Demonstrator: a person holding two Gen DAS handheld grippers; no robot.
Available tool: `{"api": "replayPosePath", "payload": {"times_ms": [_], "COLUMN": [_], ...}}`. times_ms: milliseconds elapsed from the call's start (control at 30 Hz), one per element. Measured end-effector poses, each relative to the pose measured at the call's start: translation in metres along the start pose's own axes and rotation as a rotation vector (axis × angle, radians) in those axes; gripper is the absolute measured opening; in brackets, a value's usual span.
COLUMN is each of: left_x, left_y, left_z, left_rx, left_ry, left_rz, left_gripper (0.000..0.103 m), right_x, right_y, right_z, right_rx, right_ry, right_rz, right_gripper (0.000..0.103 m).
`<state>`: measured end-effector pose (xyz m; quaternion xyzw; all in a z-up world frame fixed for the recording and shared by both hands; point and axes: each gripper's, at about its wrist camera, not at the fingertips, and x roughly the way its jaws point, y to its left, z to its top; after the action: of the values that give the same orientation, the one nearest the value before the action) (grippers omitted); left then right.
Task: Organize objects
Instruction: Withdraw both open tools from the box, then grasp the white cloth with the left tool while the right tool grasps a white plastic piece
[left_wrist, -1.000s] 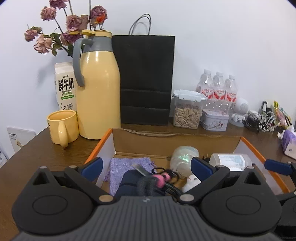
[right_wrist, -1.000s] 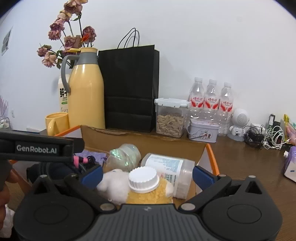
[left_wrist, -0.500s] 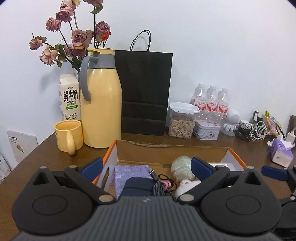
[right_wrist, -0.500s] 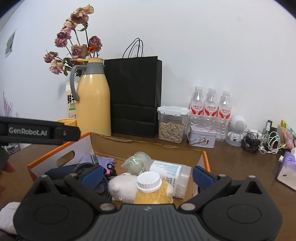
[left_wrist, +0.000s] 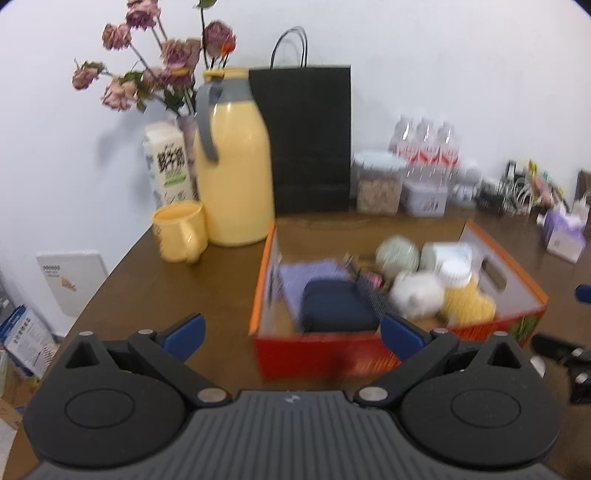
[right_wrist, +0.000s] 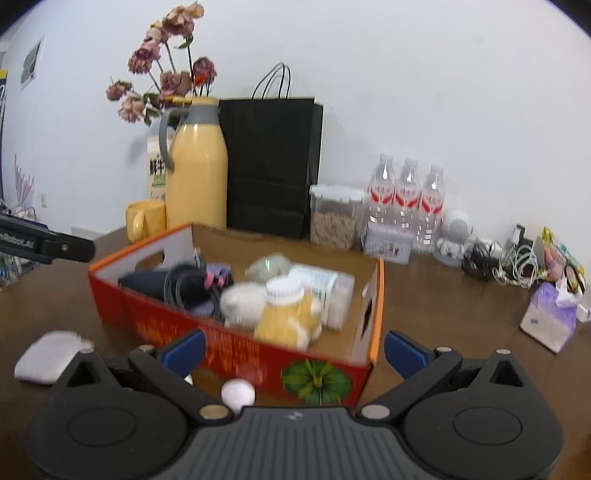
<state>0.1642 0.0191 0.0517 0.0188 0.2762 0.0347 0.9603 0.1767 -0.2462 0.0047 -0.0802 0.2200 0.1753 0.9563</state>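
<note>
An orange cardboard box sits on the brown table, filled with a navy pouch, a purple cloth bag, a black cable bundle, a white plush toy, a white-capped yellow bottle and a lying clear bottle. My left gripper is open, held back from the box's near left wall, with nothing between its fingers. My right gripper is open and empty in front of the box's near wall. A small white ball and a white cloth lie on the table before the box.
Behind the box stand a yellow thermos, a yellow mug, a milk carton, a black paper bag, a seed jar, three water bottles and a small tin. Cables and a tissue pack lie at right.
Both grippers have pulled back and up from over the box, so its whole outline and near wall now show. The left view has swung left of the box. The contents look unmoved.
</note>
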Motion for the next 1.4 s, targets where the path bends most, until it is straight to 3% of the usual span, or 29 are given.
{"api": "replayPosePath", "payload": {"times_ms": [267, 400, 600, 900, 1067, 1233, 1367, 1400], "left_x": [0.009, 0.017, 0.021, 0.038, 0.041, 0.040, 0.037, 0.036], "left_y": [0.019, 0.029, 0.028, 0.029, 0.033, 0.036, 0.039, 0.039], "left_z": [-0.043, -0.061, -0.074, -0.080, -0.082, -0.082, -0.082, -0.082], "left_rx": [0.054, 0.024, 0.032, 0.016, 0.005, -0.024, -0.039, -0.043], "left_ry": [0.153, 0.220, 0.251, 0.274, 0.261, 0.252, 0.242, 0.238], "left_rz": [0.002, -0.050, -0.117, -0.120, -0.118, -0.127, -0.121, -0.116], "left_gripper": [0.103, 0.103, 0.103, 0.103, 0.103, 0.103, 0.092, 0.090], "right_x": [-0.008, -0.006, -0.002, 0.012, 0.026, 0.035, 0.038, 0.038], "right_y": [0.002, 0.005, 0.004, -0.015, -0.028, -0.030, -0.032, -0.032], "right_z": [-0.033, -0.047, -0.059, -0.062, -0.059, -0.056, -0.057, -0.056], "right_rx": [0.002, 0.000, 0.014, 0.050, 0.075, 0.073, 0.090, 0.092], "right_ry": [0.084, 0.124, 0.165, 0.189, 0.208, 0.212, 0.217, 0.216], "right_rz": [0.022, 0.030, 0.033, 0.012, 0.009, 0.013, 0.034, 0.035], "right_gripper": [0.103, 0.103, 0.103, 0.103, 0.084, 0.074, 0.049, 0.047]}}
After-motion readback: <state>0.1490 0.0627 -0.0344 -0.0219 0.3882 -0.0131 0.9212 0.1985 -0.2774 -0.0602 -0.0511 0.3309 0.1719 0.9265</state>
